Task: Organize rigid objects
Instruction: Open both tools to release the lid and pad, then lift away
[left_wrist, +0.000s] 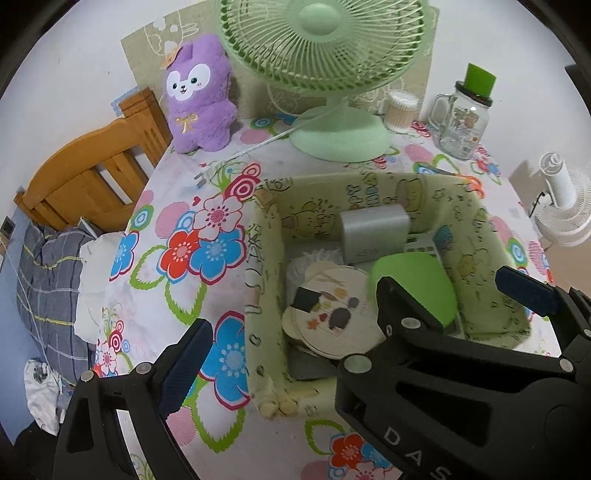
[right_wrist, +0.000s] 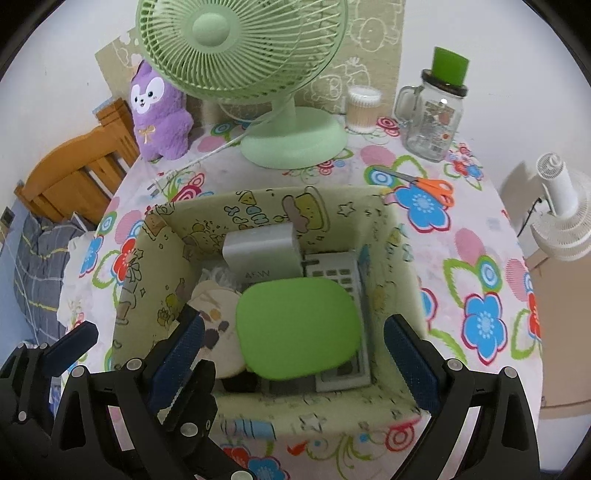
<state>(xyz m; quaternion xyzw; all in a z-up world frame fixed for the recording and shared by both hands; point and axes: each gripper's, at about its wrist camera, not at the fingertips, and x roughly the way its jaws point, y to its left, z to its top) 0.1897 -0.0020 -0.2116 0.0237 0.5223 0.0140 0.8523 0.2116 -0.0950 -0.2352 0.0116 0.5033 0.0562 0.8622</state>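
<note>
- A pale green printed fabric storage box (right_wrist: 402, 254) sits on the flower-patterned tablecloth (right_wrist: 480, 280)
- Inside it, a silver rectangular block (right_wrist: 260, 249) stands at the far wall, a grey remote control (right_wrist: 341, 273) to its right
- A flat lime-green rounded lid (right_wrist: 297, 328) lies over the remote; round cream coasters (right_wrist: 221, 328) lie to its left
- Behind the box stands a mint-green desk fan (right_wrist: 291, 136), a purple plush toy (right_wrist: 159, 118) to its left, a clear glass handled jar (right_wrist: 432, 118) to its right
- Orange-handled scissors (right_wrist: 424, 184) lie between jar and box

A soft printed cloth basket (right_wrist: 258, 417) sat on the tabletop (right_wrist: 461, 258) under a flowered cloth, holding a smooth matt green plastic lid (right_wrist: 299, 328) and a matt grey box (right_wrist: 262, 254). Behind stood a clear glass jar (right_wrist: 432, 118), a plush toy (right_wrist: 159, 118) and a varnished wooden headboard (right_wrist: 74, 170).
</note>
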